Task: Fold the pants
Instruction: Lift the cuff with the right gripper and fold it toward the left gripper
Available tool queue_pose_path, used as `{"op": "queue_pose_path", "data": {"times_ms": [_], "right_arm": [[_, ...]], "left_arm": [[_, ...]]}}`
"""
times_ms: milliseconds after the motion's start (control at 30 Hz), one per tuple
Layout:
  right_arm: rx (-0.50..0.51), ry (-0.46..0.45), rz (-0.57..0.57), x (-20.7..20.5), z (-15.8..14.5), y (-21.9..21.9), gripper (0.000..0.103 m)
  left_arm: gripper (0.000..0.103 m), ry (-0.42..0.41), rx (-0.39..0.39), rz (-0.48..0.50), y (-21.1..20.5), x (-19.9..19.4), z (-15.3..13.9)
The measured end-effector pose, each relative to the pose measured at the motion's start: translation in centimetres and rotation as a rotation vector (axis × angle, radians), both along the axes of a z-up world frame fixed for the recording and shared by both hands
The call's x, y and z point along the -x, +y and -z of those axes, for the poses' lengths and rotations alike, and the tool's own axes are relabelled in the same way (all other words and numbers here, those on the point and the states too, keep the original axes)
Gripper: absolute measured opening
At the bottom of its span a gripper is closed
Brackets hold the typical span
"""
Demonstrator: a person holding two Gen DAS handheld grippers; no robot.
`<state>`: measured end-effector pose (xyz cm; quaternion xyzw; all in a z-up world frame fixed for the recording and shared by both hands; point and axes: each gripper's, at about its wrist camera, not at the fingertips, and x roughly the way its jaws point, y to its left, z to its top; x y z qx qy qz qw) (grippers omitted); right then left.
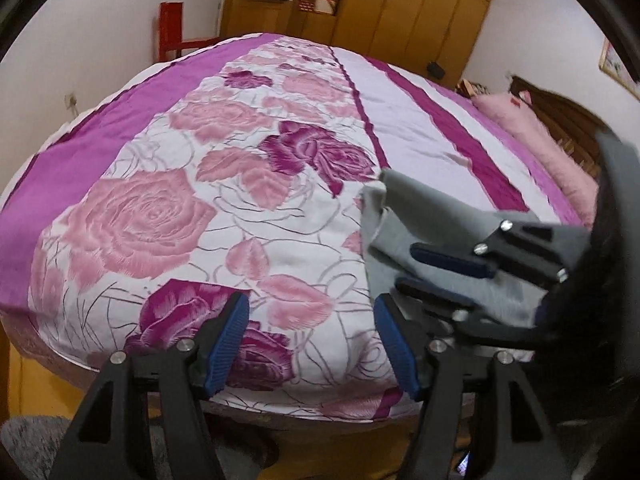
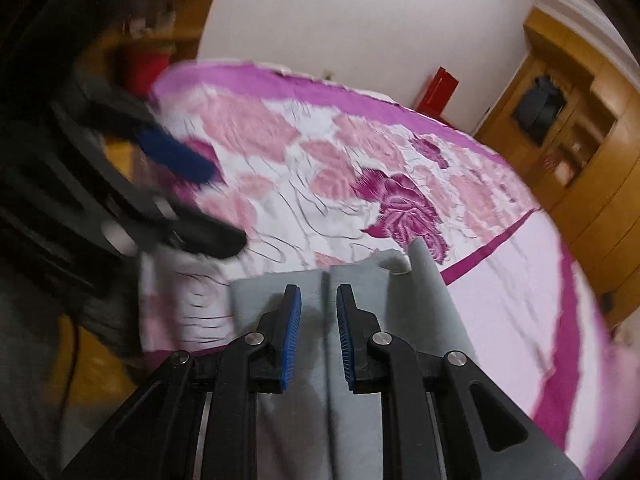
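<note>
The grey pants (image 1: 404, 220) lie in a folded bundle on the floral bedspread (image 1: 248, 184) at the near right of the bed. My left gripper (image 1: 310, 308) is open and empty over the bed's front edge, left of the pants. My right gripper (image 2: 318, 294) hovers over the pants (image 2: 360, 280) with a narrow gap between its blue pads (image 2: 294, 320); it holds nothing. It also shows in the left wrist view (image 1: 408, 268), on top of the grey cloth. The left gripper appears blurred in the right wrist view (image 2: 224, 204).
Pink pillows (image 1: 532, 132) and a wooden headboard (image 1: 568, 120) are at the right. A wooden wardrobe (image 1: 360, 0) stands behind the bed, a red chair (image 1: 176, 36) at the far left corner. A grey rug (image 1: 36, 440) and wooden floor lie below the front edge.
</note>
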<state>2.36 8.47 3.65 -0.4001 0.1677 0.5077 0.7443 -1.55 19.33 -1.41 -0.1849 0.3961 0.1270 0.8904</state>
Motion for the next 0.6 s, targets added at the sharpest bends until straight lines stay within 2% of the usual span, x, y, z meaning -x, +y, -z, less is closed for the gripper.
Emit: {"op": "queue_pose_path", "data": {"times_ms": [67, 167, 267, 333, 467, 533, 600], "right_arm": [[0.011, -0.045, 0.018, 0.1, 0.4, 0.3, 0.015], [0.013, -0.068, 0.034, 0.0, 0.6, 0.5, 0.015], [0.018, -0.044, 0.025, -0.3, 0.9, 0.8, 0.014], [0.009, -0.035, 0.028, -0.5, 1.0, 0.8, 0.001], [-0.045, -0.025, 0.01, 0.0, 0.0, 0.0, 0.0], [-0.07, 0.009, -0.04, 0.2, -1.2, -1.0, 0.0], [-0.076, 0.004, -0.076, 0.6, -2.1, -1.5, 0.0]], "left_arm": [[0.068, -0.014, 0.036, -0.02, 0.8, 0.2, 0.1], [0.068, -0.008, 0.044, -0.028, 1.1, 0.0, 0.4], [0.068, 0.007, 0.041, -0.024, 1.2, -0.2, 0.7], [0.068, 0.011, 0.052, -0.026, 1.5, -0.3, 0.9], [0.068, -0.002, 0.077, -0.028, 1.8, 0.0, 0.9], [0.068, -0.006, 0.086, -0.032, 1.9, 0.1, 0.8], [0.068, -0.012, 0.095, -0.037, 2.1, 0.2, 0.8]]}}
